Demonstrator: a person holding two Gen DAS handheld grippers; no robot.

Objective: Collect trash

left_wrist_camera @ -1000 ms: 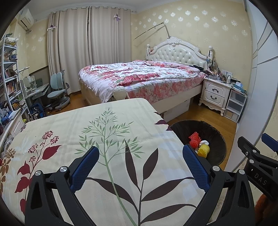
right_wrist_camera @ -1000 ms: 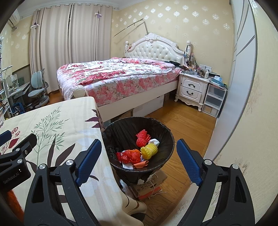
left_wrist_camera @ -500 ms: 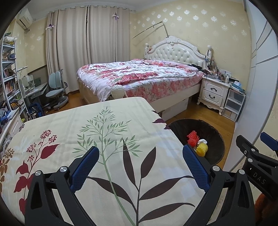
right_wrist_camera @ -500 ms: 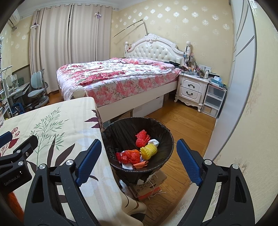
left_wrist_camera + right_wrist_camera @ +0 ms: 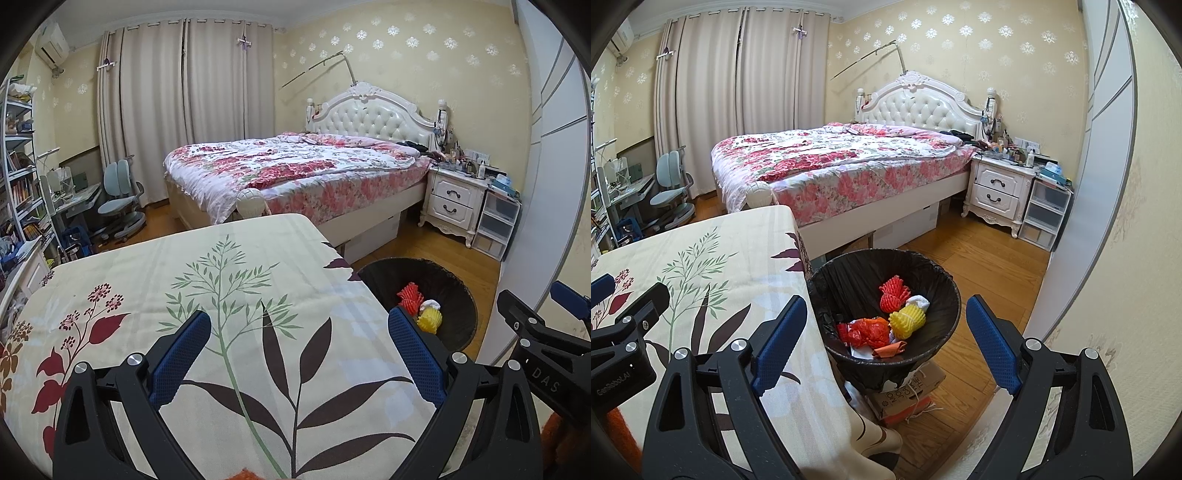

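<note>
A black-lined trash bin (image 5: 945,295) stands on the floor at the table's right edge; it also shows in the left wrist view (image 5: 458,295). Inside lie red foam netting (image 5: 894,293), yellow foam netting (image 5: 907,321), an orange-red wrapper (image 5: 868,332) and white paper. My right gripper (image 5: 886,332) is open and empty, held above the bin. My left gripper (image 5: 299,350) is open and empty over the leaf-print tablecloth (image 5: 229,280). No trash shows on the cloth.
A cardboard box (image 5: 908,391) sits under the bin. A bed (image 5: 842,166) lies beyond, with a white nightstand (image 5: 997,192) and plastic drawers (image 5: 1045,214) at right. A wardrobe door (image 5: 1108,147) runs along the right. A desk chair (image 5: 118,199) stands far left.
The left gripper has drifted slightly, the view shifting a little; the right gripper has barely moved. Both stay open and empty.
</note>
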